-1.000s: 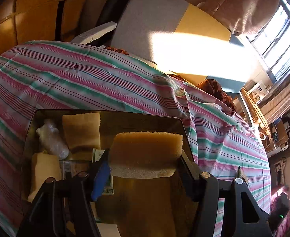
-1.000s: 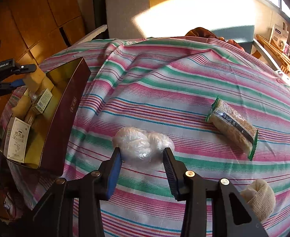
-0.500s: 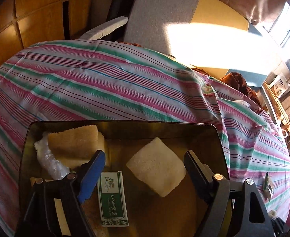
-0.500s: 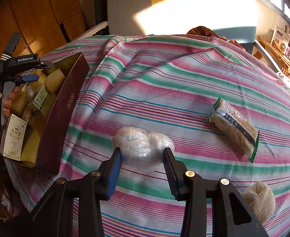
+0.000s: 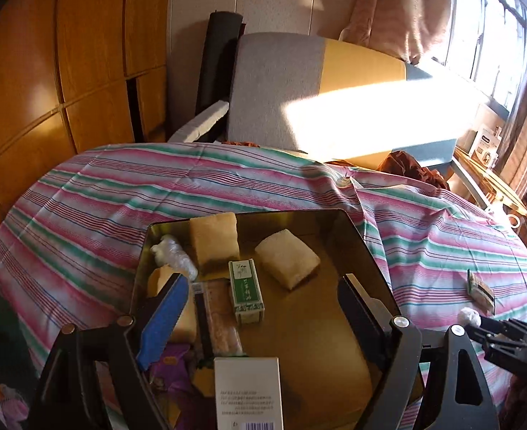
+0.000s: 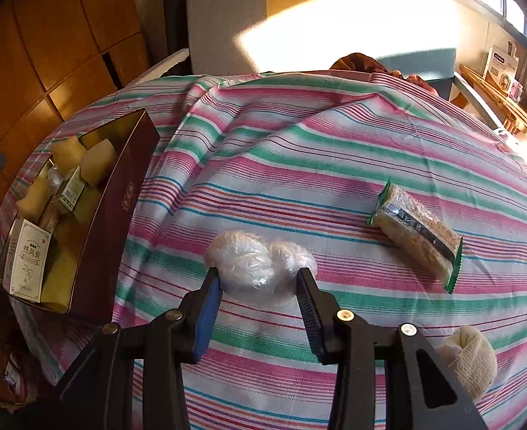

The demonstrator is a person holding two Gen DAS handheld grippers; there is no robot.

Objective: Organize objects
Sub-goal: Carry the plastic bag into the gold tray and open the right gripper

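**A:** What has changed at the left gripper [image 5: 260,308]?

**B:** One second earlier its fingers were clamped on a yellow sponge block [image 5: 287,258]. That block now lies loose on the floor of the gold-lined box [image 5: 356,236], just beside the green carton [image 5: 246,291], and touches neither finger. The jaws are opening, with nothing pressed between them, and the gripper has drawn back and up, so more of the box shows.

**B:** So one item is delivered. What does the box hold?

**A:** A second sponge block [image 5: 214,240] against the far wall, a crumpled plastic wad [image 5: 173,255] in the far left corner, the green carton, and a white carton [image 5: 248,392] at the near edge.

**A:** And the right gripper [image 6: 260,286]?

**B:** Unmoved throughout. Its fingers sit closed against the two sides of a clear plastic bundle [image 6: 260,263], which rests on the striped cloth [image 6: 335,150], well apart from the box.

**A:** What remains outside?

**B:** That bundle, a green-edged snack packet [image 6: 417,234] and a cream cloth ball [image 6: 473,360]. Judged from this, the bundle is the next candidate for the box, and the left gripper is free for another pickup.
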